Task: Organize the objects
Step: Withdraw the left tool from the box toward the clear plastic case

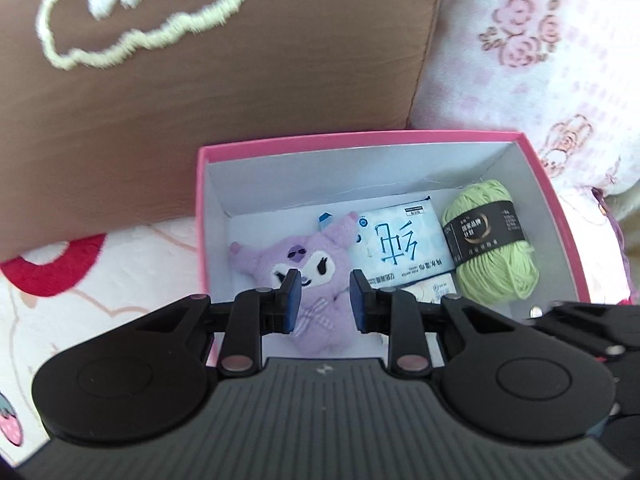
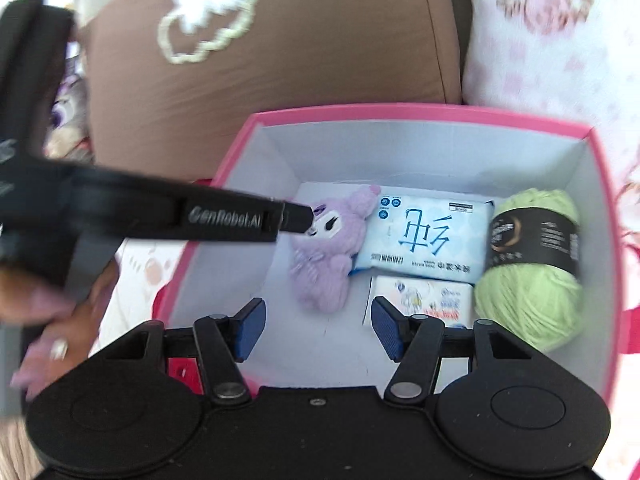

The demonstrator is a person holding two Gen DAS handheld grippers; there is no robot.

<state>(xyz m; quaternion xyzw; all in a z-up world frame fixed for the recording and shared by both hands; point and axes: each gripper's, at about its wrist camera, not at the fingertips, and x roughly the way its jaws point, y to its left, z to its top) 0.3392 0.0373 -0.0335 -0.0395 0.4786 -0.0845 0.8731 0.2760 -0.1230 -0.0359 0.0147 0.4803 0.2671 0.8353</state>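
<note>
Looking down past a big brown cushion (image 1: 224, 92) and a floral pillow (image 1: 532, 64), we have the pink box (image 1: 556, 216) sitting open on the bed's printed cover (image 1: 100, 296). Inside it, along the right wall, a green yarn ball (image 1: 494, 240) lies with its long axis running front to back, black band across the middle. Beside it the blue-and-white wipes pack (image 1: 400, 240) lies flat, long side across the box, its near-left end touching the purple plush toy (image 1: 308, 276), whose head points to the far wall. A small tissue packet (image 2: 424, 298) lies just in front of the wipes. Over the plush, the left hand-held gripper (image 1: 325, 300) reaches in level, jaws apart and empty; the right hand-held gripper (image 2: 318, 328) hovers at the near wall, jaws wide apart.
</note>
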